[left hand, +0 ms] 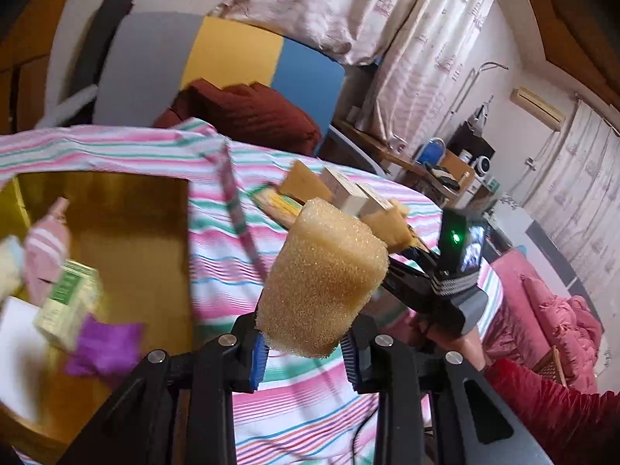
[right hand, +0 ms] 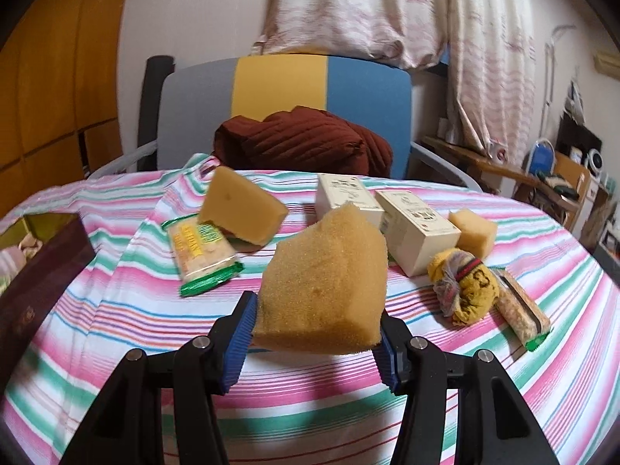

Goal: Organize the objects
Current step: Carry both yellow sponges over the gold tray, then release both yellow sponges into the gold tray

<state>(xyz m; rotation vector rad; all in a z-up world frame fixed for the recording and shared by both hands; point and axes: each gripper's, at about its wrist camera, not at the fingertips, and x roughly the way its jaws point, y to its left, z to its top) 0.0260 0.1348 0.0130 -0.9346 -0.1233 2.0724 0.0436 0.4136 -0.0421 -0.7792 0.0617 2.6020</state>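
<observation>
Now left gripper [left hand: 304, 343] squeezing a round yellow foam sponge [left hand: 321, 279], right gripper [right hand: 314, 343] pinching a chunky yellow foam sponge [right hand: 325, 275], both above the stripy pink cloth [right hand: 310, 407].

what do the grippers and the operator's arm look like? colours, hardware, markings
Both the left gripper and right gripper are black linkage frames with silver pivot bolts and ribbed blue pads. The right unit's body carries a green LED. The right hand has a red sleeve.

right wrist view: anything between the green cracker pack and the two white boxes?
Yes: a wedge-shaped sponge, its near corner resting on the cracker pack, left of the white boxes. The right wrist view shows it.
</observation>
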